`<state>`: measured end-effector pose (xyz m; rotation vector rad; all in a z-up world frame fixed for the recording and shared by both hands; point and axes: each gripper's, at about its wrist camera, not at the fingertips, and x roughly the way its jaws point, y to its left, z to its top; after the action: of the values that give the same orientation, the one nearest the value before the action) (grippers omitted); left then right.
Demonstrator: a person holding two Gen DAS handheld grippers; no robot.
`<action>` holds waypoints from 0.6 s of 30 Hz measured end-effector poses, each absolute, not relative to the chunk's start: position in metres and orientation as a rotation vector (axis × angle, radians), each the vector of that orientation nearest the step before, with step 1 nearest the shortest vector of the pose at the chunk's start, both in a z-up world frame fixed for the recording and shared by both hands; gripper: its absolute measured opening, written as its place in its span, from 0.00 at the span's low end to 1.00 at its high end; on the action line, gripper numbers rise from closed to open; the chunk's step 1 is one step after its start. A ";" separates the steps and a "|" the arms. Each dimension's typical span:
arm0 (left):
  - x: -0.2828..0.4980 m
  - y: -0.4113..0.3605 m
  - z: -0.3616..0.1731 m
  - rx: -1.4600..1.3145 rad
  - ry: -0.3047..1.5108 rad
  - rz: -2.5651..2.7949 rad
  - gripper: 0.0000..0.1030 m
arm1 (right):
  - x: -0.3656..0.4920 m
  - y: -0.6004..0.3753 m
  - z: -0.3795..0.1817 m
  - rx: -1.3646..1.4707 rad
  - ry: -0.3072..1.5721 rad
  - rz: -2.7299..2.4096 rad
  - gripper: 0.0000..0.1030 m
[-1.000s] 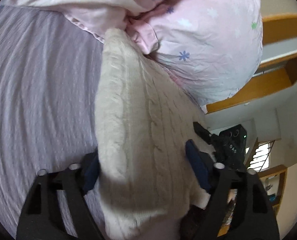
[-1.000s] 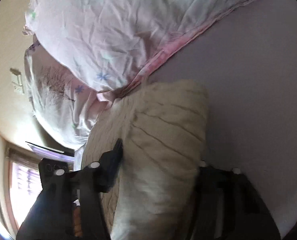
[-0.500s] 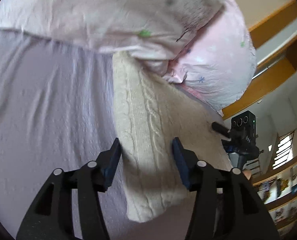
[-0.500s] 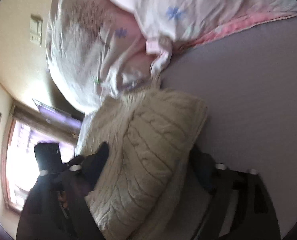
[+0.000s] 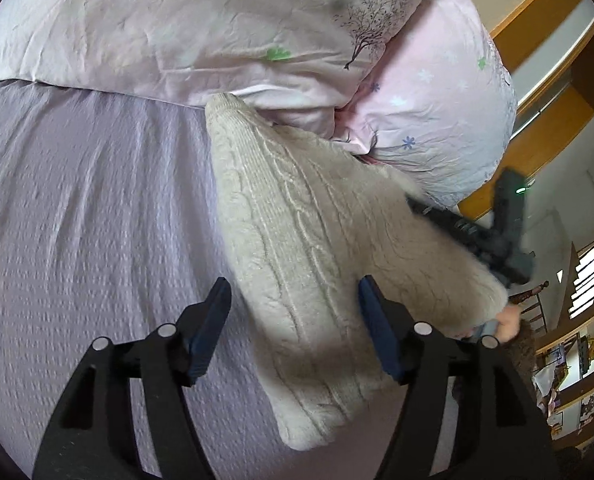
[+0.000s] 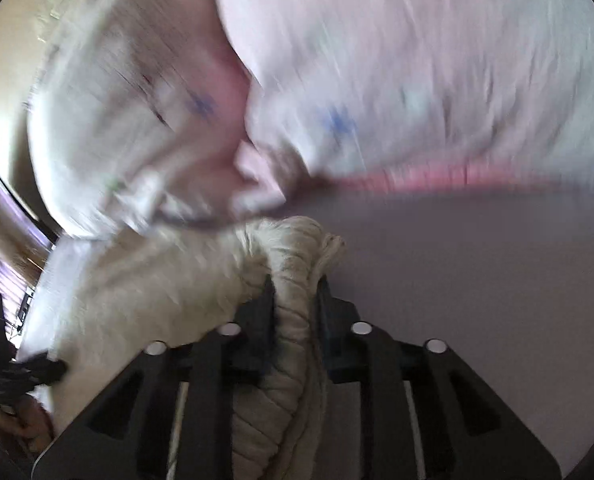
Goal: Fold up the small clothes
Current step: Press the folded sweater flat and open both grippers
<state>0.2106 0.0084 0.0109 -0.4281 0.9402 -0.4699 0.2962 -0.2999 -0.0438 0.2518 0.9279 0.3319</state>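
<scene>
A cream cable-knit sweater (image 5: pixel 297 240) lies folded on the lilac bed sheet (image 5: pixel 89 220), its far end against the pillows. My left gripper (image 5: pixel 295 300) is open, its blue pads on either side of the sweater's near part, above it. My right gripper (image 6: pixel 295 292) is shut on a bunched edge of the sweater (image 6: pixel 293 276); the right wrist view is blurred by motion. The right gripper also shows in the left wrist view (image 5: pixel 481 236), at the sweater's right side.
Two pink floral pillows (image 5: pixel 217 28) lie at the head of the bed, also in the right wrist view (image 6: pixel 417 60). A wooden headboard frame (image 5: pixel 545 60) and shelves (image 5: pixel 577 360) stand to the right, with a window (image 5: pixel 585 276) behind.
My right gripper has closed on the sweater's edge, which was between open fingers before. My left gripper has drawn back and opened wider around the sweater. Both cameras have swung.
</scene>
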 end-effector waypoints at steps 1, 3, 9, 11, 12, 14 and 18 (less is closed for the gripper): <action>0.207 0.011 0.016 -0.420 0.923 -0.464 0.62 | 0.292 -0.305 -0.040 0.266 0.911 0.320 0.35; 0.190 0.017 0.039 -0.383 0.826 -0.463 0.62 | 0.265 -0.329 -0.013 0.321 0.819 0.289 0.38; 0.137 -0.032 0.075 -0.141 0.674 -0.624 0.69 | 0.174 -0.307 0.047 0.294 0.668 0.572 0.38; 0.131 -0.063 0.067 -0.004 0.690 -0.655 0.69 | 0.158 -0.275 0.041 0.134 0.698 0.577 0.38; 0.131 -0.072 0.062 0.039 0.706 -0.648 0.69 | 0.155 -0.260 0.032 0.027 0.727 0.534 0.38; 0.138 -0.087 0.043 0.125 0.784 -0.620 0.69 | 0.162 -0.245 0.007 -0.129 0.814 0.362 0.37; 0.147 -0.084 0.017 0.149 0.876 -0.604 0.60 | 0.196 -0.269 -0.024 -0.087 0.904 0.195 0.65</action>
<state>0.1472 -0.0838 0.0170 0.1495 0.8762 -0.6045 0.1962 -0.2693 -0.0243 -0.0874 0.9039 0.1950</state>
